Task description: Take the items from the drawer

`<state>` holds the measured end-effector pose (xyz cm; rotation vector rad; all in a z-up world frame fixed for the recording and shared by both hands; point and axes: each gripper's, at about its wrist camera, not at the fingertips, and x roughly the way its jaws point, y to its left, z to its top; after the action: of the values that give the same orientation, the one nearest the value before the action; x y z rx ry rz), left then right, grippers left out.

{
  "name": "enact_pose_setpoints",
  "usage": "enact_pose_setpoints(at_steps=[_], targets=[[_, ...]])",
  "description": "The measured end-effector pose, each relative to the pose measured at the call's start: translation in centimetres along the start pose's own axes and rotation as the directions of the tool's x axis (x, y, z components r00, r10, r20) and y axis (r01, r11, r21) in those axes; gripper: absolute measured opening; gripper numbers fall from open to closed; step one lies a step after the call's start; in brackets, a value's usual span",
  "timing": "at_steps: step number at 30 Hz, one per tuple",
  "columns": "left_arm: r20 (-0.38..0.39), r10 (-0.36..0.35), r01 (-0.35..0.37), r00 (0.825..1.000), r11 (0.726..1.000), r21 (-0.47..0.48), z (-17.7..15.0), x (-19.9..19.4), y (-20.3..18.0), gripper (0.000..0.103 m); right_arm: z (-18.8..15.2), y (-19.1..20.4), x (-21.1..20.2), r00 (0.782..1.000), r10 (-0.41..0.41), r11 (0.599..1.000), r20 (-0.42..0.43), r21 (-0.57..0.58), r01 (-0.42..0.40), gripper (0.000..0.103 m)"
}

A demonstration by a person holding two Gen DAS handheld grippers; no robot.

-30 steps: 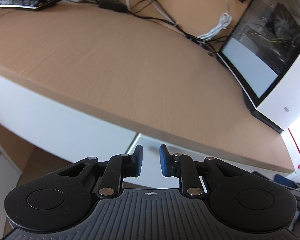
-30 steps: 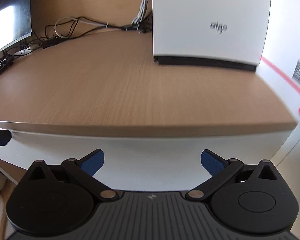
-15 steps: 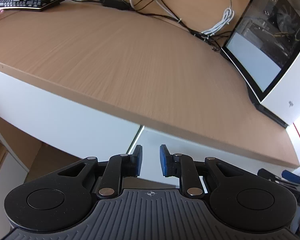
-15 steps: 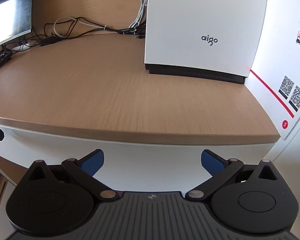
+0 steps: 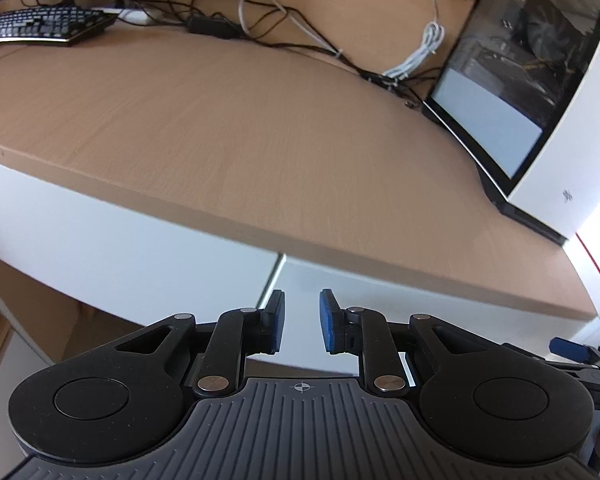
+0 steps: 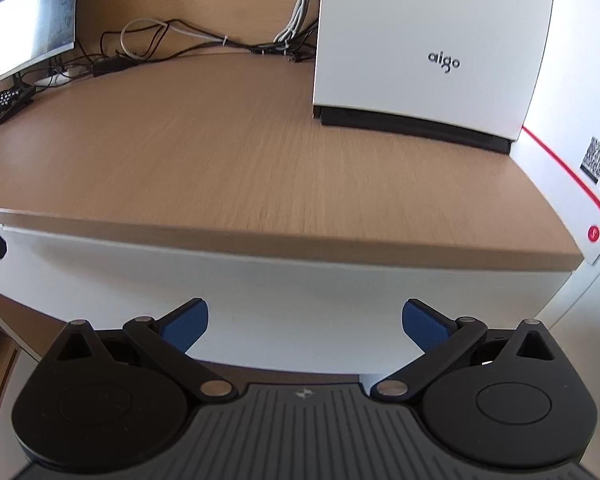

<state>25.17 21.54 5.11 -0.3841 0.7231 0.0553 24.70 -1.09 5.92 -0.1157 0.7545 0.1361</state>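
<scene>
White computer case [image 6: 432,40] lettered "aigo", wooden desk [image 6: 220,160]

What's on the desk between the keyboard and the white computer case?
Nothing on that stretch: in the left wrist view, bare wooden desk runs from the keyboard to the white computer case. The cables lie further back, by the wall.
</scene>
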Motion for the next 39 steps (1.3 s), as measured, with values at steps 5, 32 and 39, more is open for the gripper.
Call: enact_pose_setpoints(at_steps=[5, 32, 39], targets=[[-0.044, -0.007, 0.006, 0.999, 1.0, -0.007, -1.3, 0.6, -0.3, 0.02, -1.4, -0.1, 0.4, 0.999, 0.045, 0.999, -0.031, 0.032, -0.044, 0.103], [0.061, -0.033, 0.034, 0.998, 0.999, -0.01, 0.1, -0.9, 0.7, 0.021, -3.4, -0.5, -0.5, 0.994, 0.109, 0.983, -0.032, 0.152, -0.103, 0.103], [0.058, -0.07, 0.071, 0.996, 0.997, -0.007, -0.1, -0.5, 0.4, 0.021, -3.1, -0.5, -0.3, 0.99, 0.138, 0.983, 0.003, 0.12, -0.137, 0.103]])
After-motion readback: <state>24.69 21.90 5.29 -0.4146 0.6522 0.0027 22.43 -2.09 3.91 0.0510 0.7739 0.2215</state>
